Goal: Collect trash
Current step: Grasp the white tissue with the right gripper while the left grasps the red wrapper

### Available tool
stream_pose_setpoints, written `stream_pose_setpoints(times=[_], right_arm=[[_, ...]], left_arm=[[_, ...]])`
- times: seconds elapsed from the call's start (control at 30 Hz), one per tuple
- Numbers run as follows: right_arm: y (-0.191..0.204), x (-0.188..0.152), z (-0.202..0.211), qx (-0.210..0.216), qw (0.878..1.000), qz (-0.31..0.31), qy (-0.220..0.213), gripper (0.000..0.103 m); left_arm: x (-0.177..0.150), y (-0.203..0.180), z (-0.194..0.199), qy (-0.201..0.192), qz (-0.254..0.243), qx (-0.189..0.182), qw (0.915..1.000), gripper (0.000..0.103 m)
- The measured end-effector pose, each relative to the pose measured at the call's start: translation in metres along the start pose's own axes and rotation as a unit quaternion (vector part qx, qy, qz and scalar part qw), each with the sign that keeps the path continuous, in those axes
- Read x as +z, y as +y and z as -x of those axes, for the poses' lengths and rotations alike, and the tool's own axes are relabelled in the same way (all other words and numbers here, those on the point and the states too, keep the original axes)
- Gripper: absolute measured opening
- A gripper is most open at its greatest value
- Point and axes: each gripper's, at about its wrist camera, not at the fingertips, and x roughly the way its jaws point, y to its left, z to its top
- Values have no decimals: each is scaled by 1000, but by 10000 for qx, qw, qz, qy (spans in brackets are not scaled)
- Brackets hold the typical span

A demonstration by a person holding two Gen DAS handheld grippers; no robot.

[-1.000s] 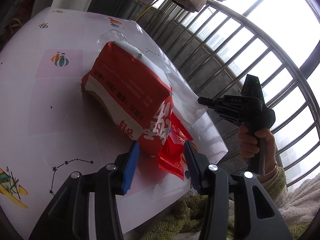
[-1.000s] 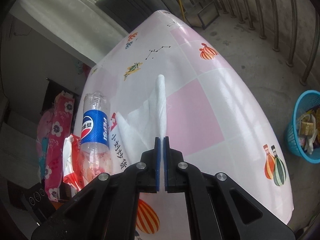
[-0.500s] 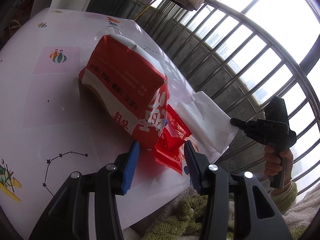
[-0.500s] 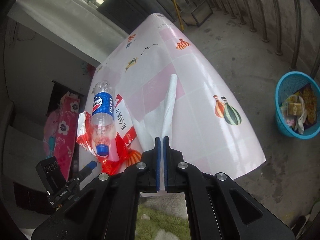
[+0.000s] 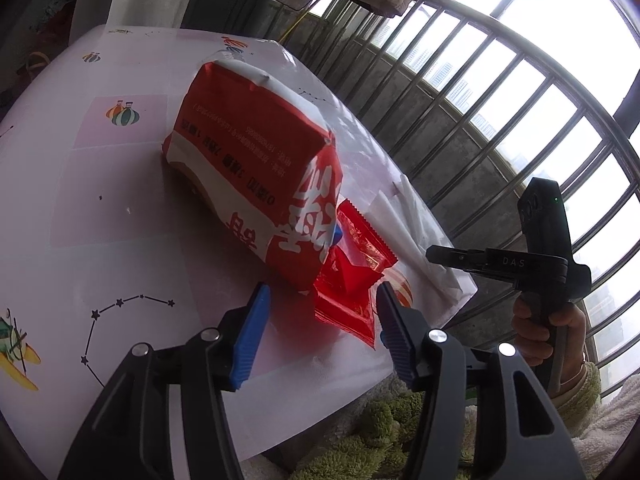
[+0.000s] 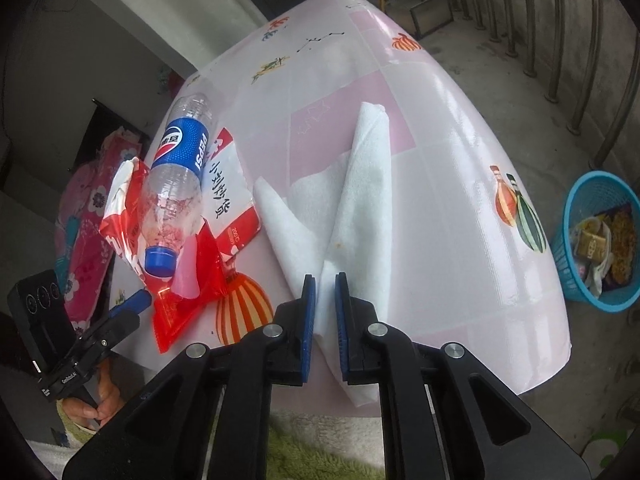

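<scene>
Tissue (image 6: 356, 200) sprawls across the tabletop (image 6: 460, 152), its tail hanging over the near edge between the right gripper's (image 6: 325, 312) blue pads, which have just been parting and now stand a narrow gap apart, no longer pinching it. Left gripper (image 5: 320, 320) has just been opening too, jaws wide, poised over the red wrapper (image 5: 352, 276) at the near edge with nothing gripped. Beside that wrapper lie the red paper bag (image 5: 256, 168) and a Pepsi bottle (image 6: 180, 176). Blue basket (image 6: 600, 240) of rubbish waits on the floor past the right edge.
</scene>
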Motion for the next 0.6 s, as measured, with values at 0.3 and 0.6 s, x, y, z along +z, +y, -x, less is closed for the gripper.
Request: stream_pose_setpoints(times=[0.3, 0.6], right_arm=[[-4, 0, 9, -611, 9972, 324, -275, 53], [21, -14, -7, -1322, 9831, 1217, -352, 63]], left_arm=[[-1, -9, -20, 311, -168, 298, 9989, 53], [1, -14, -29, 382, -264, 606, 9971, 34]])
